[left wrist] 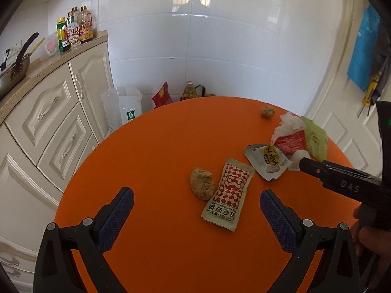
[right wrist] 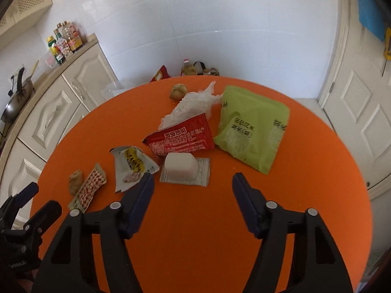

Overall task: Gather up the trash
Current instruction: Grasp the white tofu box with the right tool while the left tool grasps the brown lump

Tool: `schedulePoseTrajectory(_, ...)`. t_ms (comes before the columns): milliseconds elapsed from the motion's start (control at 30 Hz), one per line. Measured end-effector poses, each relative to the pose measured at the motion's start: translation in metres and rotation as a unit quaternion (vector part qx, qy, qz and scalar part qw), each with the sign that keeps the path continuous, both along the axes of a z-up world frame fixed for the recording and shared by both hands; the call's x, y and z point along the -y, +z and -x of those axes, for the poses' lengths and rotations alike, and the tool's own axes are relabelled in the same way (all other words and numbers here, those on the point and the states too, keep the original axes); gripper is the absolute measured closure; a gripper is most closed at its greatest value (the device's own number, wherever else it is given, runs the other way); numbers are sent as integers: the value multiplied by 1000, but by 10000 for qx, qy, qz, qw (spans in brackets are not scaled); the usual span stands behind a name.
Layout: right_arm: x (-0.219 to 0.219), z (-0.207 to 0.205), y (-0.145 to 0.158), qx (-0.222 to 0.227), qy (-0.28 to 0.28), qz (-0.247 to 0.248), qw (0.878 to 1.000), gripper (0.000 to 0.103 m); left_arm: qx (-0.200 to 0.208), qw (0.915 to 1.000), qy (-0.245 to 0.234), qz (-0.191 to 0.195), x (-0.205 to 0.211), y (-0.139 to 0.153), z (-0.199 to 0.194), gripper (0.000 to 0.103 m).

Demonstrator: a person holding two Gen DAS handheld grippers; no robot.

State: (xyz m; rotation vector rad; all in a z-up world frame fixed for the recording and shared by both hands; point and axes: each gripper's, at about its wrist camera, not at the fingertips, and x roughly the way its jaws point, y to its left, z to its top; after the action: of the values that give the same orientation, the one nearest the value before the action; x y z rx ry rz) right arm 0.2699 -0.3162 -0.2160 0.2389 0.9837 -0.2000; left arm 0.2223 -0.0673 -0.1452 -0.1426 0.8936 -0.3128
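Note:
Trash lies on a round orange table (left wrist: 158, 146). A red-checked sauce packet (left wrist: 227, 194) and a brown food lump (left wrist: 202, 186) lie just ahead of my open, empty left gripper (left wrist: 196, 199). My open, empty right gripper (right wrist: 193, 185) hovers just short of a white plastic cup on its foil lid (right wrist: 182, 167). Around it lie a torn yellow-label wrapper (right wrist: 133, 166), a red packet (right wrist: 182, 138), a green bag (right wrist: 251, 129), crumpled white plastic (right wrist: 193, 105) and a walnut-like ball (right wrist: 179, 91). The right gripper also shows in the left wrist view (left wrist: 303, 163).
Cream cabinets (left wrist: 56, 112) stand left of the table, with bottles (left wrist: 73, 29) and a pan (left wrist: 14, 70) on the counter. A white plastic bag (left wrist: 123, 107), a red bag (left wrist: 162, 95) and an oil bottle (left wrist: 190, 91) sit on the floor behind. A white door (right wrist: 361, 112) is at right.

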Motion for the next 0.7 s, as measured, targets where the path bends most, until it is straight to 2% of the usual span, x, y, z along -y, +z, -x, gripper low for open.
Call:
schedulePoseTrajectory(33, 0, -3, -2, -3, 12, -37, 10000, 43, -13, 10000, 7, -6, 1, -3, -6, 1)
schedulePoseTrajectory(133, -2, -12, -7, 53, 64, 30, 10000, 46, -39, 10000, 30, -21, 4, -11, -22, 1)
schedulePoseTrajectory(233, -3, -17, -9, 66, 100, 119, 9999, 63, -75, 10000, 38, -24, 5, -22, -40, 2)
schedulePoseTrajectory(333, -11, -18, -8, 57, 284, 222, 9993, 73, -108, 9999, 48, -4, 4, -29, -41, 3)
schedulePoseTrajectory(467, -14, -7, -6, 65, 298, 222, 9993, 73, -100, 9999, 6, 22, 6, -37, -50, 7)
schedulePoseTrajectory(533, -12, -2, -4, 79, 271, 195, 9994, 73, -196, 9998, -56, 23, 7, -46, -60, 22)
schedulePoseTrajectory(600, -12, -1, -4, 60, 271, 223, 9994, 73, -303, 9995, -108, 53, 10, -54, -62, 32)
schedulePoseTrajectory(667, -13, -1, -6, 36, 318, 297, 9990, 73, -180, 9997, -126, -64, 13, -58, -63, 36)
schedulePoseTrajectory(700, -14, -1, -6, 23, 326, 330, 9989, 73, -148, 9997, -118, -122, 13, -59, -66, 45)
